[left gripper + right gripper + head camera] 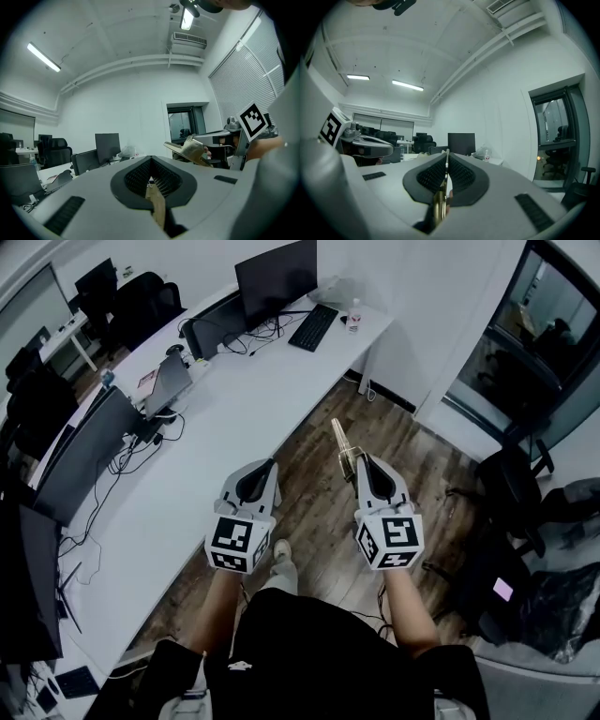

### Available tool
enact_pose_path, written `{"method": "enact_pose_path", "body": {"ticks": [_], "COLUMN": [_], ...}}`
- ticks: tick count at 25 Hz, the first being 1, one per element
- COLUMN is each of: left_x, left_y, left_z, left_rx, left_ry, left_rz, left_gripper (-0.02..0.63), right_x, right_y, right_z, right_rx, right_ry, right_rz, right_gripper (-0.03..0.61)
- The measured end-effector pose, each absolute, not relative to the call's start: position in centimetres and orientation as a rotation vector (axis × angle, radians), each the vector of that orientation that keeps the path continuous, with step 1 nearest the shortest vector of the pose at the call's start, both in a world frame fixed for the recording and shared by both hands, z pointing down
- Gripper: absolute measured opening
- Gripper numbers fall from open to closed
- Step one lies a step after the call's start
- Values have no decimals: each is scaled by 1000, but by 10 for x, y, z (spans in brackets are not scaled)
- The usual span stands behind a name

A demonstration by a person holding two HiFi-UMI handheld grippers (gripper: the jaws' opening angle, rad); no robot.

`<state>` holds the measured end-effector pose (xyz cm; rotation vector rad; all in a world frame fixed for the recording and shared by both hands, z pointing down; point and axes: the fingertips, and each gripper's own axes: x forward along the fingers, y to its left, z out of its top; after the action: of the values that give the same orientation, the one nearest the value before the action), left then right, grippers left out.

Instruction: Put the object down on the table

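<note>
Though edge-on, gold object [439, 204] in right gripper [447, 153]

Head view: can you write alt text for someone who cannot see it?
Seen from above, a person holds the right tongs shut on a thin gold object that sticks out forward, with the left tongs alongside, above a wooden floor. A long white desk with monitors runs along the left.

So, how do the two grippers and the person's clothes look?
Both the left gripper and the right gripper have light grey shells, black ribbed pads and a white cube with black square markers. The person wears a black top.
</note>
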<state>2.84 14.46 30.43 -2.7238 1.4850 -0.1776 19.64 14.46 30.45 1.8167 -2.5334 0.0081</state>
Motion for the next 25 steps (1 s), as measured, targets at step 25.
{"method": "enact_pose_path", "body": {"ticks": [25], "left_x": [-37], "left_y": [-91], "left_z": [298], "left_rx": [-2764], "left_ry": [1467], "left_rz": [-172], "left_gripper": [14], "right_x": [132], "right_y": [-83], "right_z": [303], "right_rx": [1828], "right_ry": [-2469], "right_rz": [40], "right_gripper": [26]}}
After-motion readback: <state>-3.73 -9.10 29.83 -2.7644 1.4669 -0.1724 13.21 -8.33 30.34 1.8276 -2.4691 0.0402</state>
